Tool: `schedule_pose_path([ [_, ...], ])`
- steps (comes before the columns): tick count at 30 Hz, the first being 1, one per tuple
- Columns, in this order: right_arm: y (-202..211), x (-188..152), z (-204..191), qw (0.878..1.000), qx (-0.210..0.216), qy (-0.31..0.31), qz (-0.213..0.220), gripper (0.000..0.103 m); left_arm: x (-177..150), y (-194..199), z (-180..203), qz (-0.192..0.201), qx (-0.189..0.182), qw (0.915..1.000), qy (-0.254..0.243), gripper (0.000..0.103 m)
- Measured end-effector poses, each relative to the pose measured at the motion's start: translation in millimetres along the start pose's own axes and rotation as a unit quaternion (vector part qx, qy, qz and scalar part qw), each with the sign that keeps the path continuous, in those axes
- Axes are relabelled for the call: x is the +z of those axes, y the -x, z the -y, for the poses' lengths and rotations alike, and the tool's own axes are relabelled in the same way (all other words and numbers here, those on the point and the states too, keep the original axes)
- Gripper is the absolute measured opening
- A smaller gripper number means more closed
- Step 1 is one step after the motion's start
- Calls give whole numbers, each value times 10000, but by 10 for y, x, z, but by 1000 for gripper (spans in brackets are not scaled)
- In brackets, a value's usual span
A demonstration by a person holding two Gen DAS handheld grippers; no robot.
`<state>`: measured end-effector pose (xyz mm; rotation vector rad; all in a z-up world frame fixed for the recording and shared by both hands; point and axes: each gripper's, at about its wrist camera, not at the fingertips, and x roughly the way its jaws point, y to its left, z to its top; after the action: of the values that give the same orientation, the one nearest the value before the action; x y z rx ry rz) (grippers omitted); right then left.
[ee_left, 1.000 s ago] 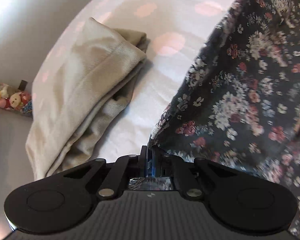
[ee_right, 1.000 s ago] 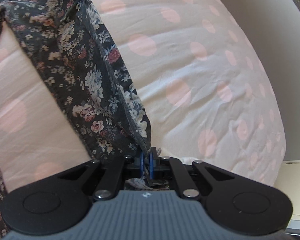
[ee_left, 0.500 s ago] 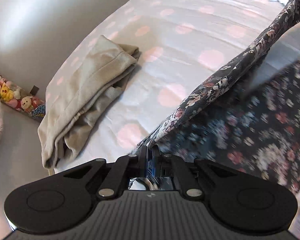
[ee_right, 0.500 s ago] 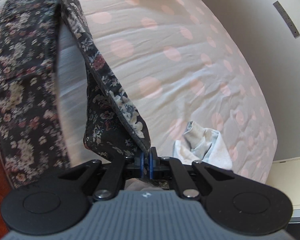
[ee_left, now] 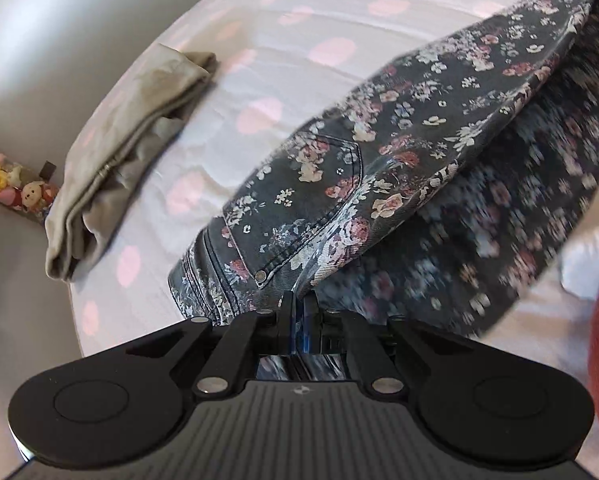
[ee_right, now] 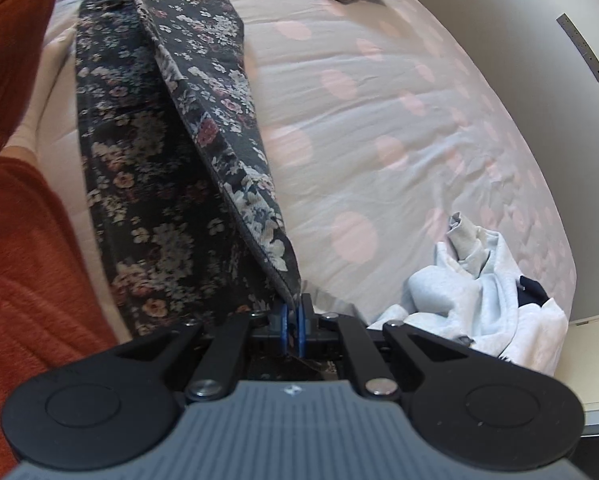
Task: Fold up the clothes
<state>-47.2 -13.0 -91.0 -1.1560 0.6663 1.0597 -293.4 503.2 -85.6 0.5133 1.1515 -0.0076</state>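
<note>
I had both grippers clamped on the floral trousers [ee_left: 379, 168]: my left gripper [ee_left: 298, 312] pinched the waistband end beside a back pocket, my right gripper [ee_right: 293, 312] pinched the hem end. The trousers hung stretched between them over the pink-dotted bedspread [ee_right: 379, 92], near a folded beige garment [ee_left: 139, 128].

The trousers [ee_left: 399, 152] are stretched across the bed [ee_left: 299, 12], one end pinched in the left hand-held gripper [ee_left: 298, 312], the other in the right hand-held gripper [ee_right: 293, 316]. A lower layer hangs under the top fold, probably over the near edge of the bed, it's too blurry to be sure. A folded garment [ee_left: 127, 152] lies on the bed well left of the trousers. A crumpled heap [ee_right: 491, 292] sits to their right, near the bed's edge. Some toys [ee_left: 11, 188] sit beyond the folded garment, off the bed.
</note>
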Motion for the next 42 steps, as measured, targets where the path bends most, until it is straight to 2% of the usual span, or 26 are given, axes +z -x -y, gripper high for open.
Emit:
schedule_pose_path([
  [8,101,-198,-402,9991,422,49,-22,5,-283,160,145,-102,-251,9996,-43,2],
  [11,66,-239,-518,9983,564,114,-90,5,-383,138,218,-83,-366,9989,-270,1],
  [15,-3,-263,-617,9977,641,154,-155,6,-466,60,289,-162,-444,9986,-239,2],
  [25,-134,-176,-538,9968,762,21,-233,6,-540,-306,397,-403,-505,9979,-43,2],
  [29,-135,-181,-510,9962,813,-149,-264,9,-567,-491,464,-571,-529,9969,100,5],
  [31,-71,-188,-479,9959,841,-212,-246,18,-561,-510,479,-611,-494,9968,143,7],
  [33,61,-216,-414,9959,829,-332,-163,39,-552,-491,473,-637,-492,9966,190,10],
  [34,144,-232,-368,9957,805,-437,-107,45,-545,-474,467,-661,-537,9961,212,14],
  [35,229,-253,-309,9953,769,-583,-53,52,-538,-447,464,-660,-621,9956,221,21],
  [38,495,-338,-79,9919,580,-1120,123,56,-518,-346,456,-574,-917,9939,207,32],
  [40,609,-402,130,9870,231,-1579,174,59,-493,-291,440,-479,-980,9938,231,37],
  [42,631,-451,353,9744,-115,-2243,119,59,-458,-252,417,-412,-1003,9936,318,38],
])
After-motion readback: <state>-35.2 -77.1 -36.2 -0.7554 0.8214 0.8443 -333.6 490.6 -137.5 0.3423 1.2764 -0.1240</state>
